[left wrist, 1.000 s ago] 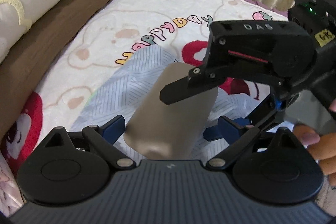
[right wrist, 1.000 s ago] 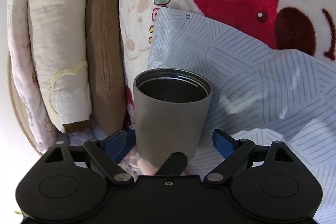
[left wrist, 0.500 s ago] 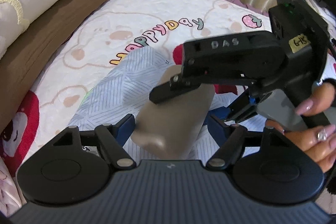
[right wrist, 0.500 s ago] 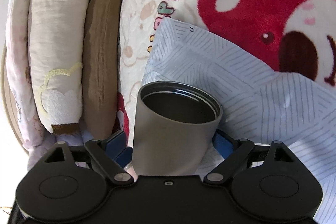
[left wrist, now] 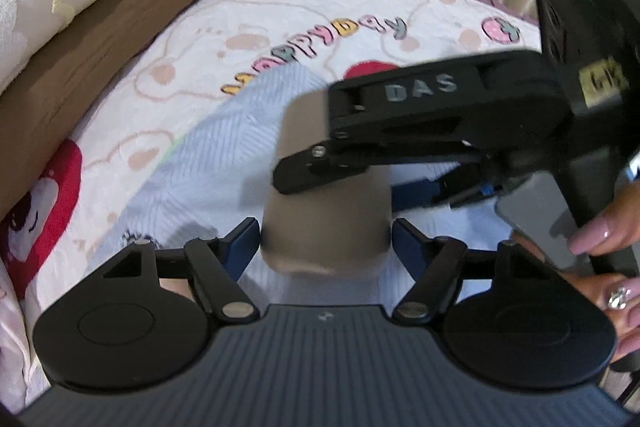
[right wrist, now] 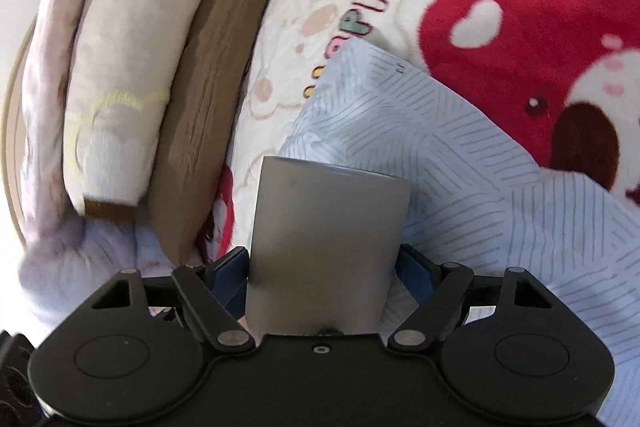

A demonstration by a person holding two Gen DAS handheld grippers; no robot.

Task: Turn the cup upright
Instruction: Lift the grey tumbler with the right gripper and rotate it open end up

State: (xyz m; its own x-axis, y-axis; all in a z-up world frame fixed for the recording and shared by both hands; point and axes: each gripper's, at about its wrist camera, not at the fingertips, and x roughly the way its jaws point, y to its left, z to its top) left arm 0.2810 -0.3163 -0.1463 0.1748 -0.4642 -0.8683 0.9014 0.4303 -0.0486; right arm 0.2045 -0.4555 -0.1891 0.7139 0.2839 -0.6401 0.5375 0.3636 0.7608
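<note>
Cup (right wrist: 328, 247), a plain grey-taupe metal tumbler with a matte, slightly tapered wall, sits between the blue pads of the right gripper (right wrist: 324, 267), whose fingers press against its sides, so this gripper looks closed on it. Its rim faces away from the right camera and only a thin dark sliver of the mouth shows, so it reads as lifted and mid-turn rather than standing. Judging by that, the pick-up is done and the rotation is under way; bringing the mouth fully upward and setting the base down are left. In the left view the cup (left wrist: 326, 219) lies between the spread fingers of the left gripper (left wrist: 324, 239), which seem just clear of it, though blur makes contact uncertain. Below lies a pale blue striped cloth (right wrist: 460, 163) on a bear-print blanket (left wrist: 280, 15), with stacked pillows (right wrist: 120, 67) beside.
</note>
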